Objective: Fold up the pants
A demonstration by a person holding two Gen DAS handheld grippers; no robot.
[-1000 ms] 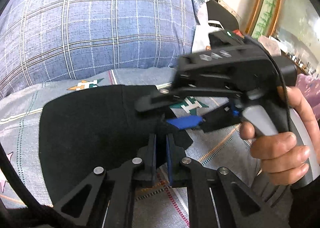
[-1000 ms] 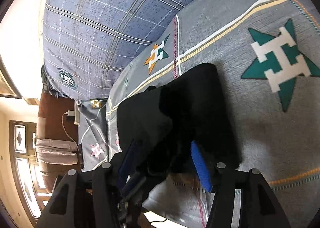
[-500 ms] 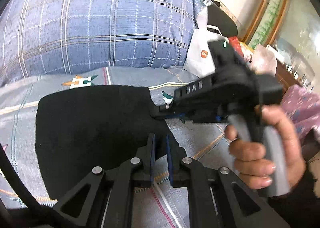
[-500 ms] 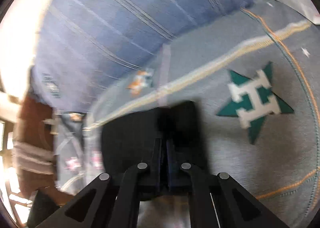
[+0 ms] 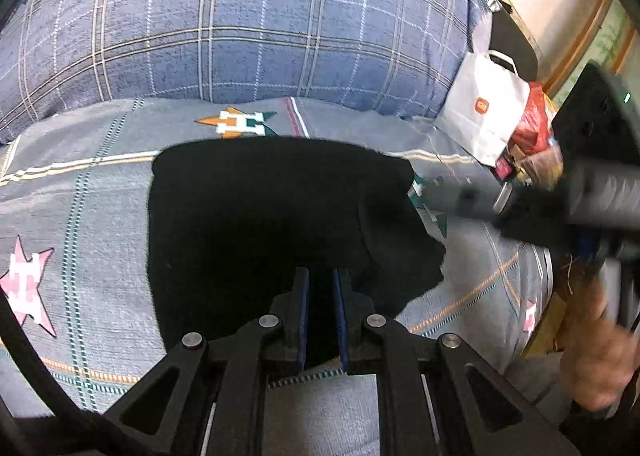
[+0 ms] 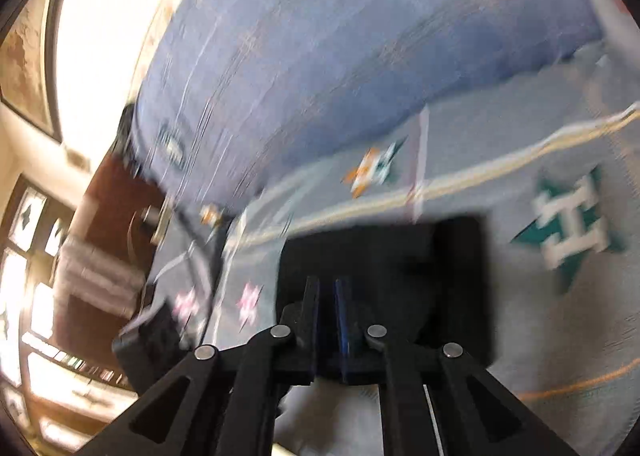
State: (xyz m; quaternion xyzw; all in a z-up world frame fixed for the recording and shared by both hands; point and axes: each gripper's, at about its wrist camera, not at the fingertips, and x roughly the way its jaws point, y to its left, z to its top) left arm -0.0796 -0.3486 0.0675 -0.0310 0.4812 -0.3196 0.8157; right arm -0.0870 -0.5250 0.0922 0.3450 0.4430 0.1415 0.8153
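Observation:
Black pants lie folded into a compact dark block on the grey patterned bedsheet. My left gripper is shut, its blue-padded fingers nearly together over the near edge of the pants; whether it pinches cloth I cannot tell. My right gripper is shut too, held above the pants in a blurred view. In the left wrist view the right gripper's body shows at the right, held by a hand.
A big blue plaid pillow lies behind the pants. A white paper bag and red packets sit at the right edge of the bed. A wooden headboard and window show at left.
The right gripper shut and pulled back off the pants to the right. The left gripper stayed shut and lifted slightly, so the pants look further away. The pants lie flatter.

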